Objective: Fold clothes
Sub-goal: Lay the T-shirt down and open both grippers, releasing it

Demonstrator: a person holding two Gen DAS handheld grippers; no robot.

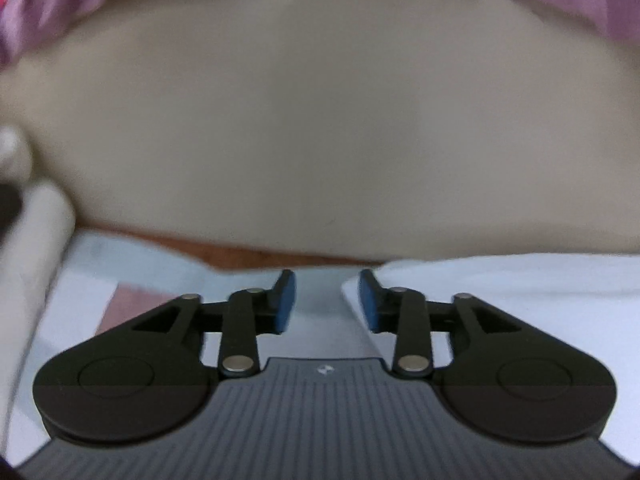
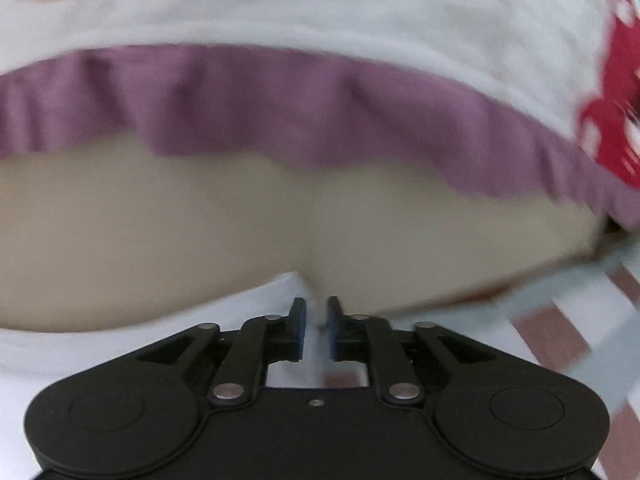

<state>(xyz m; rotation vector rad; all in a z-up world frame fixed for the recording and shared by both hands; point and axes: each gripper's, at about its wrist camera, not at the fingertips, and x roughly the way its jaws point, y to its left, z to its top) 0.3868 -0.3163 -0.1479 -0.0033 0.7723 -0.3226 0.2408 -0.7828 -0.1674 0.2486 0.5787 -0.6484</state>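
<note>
The left tongs (image 1: 327, 302) stand partly open, with a clear gap between the blue pads (image 1: 285, 304), and nothing is held there. Through the gap I see only the pale checked sheet (image 1: 92, 280) below. The beige garment (image 1: 320, 128) lies just ahead of these tongs, flat and broad, and its near edge runs from side to side across the view. A white cloth (image 1: 520, 300) lies to the right of the tongs and touches or nearly touches the right pad; I cannot tell which.

The right tongs (image 2: 316, 328) are almost closed, with only a narrow slit between the pads. A white fabric (image 2: 248, 304) comes to that slit from the left, but because of blur I cannot tell if the pads pinch it. The same beige garment (image 2: 280, 208) lies straight ahead, its long axis crosswise to the tongs. Behind it there is a purple cloth (image 2: 280, 104) and then a white textile with a red print (image 2: 360, 4).

In my judgement the coming move depends on the near hem of the beige garment. Both tongs face it squarely, and neither is clearly nearer.
</note>
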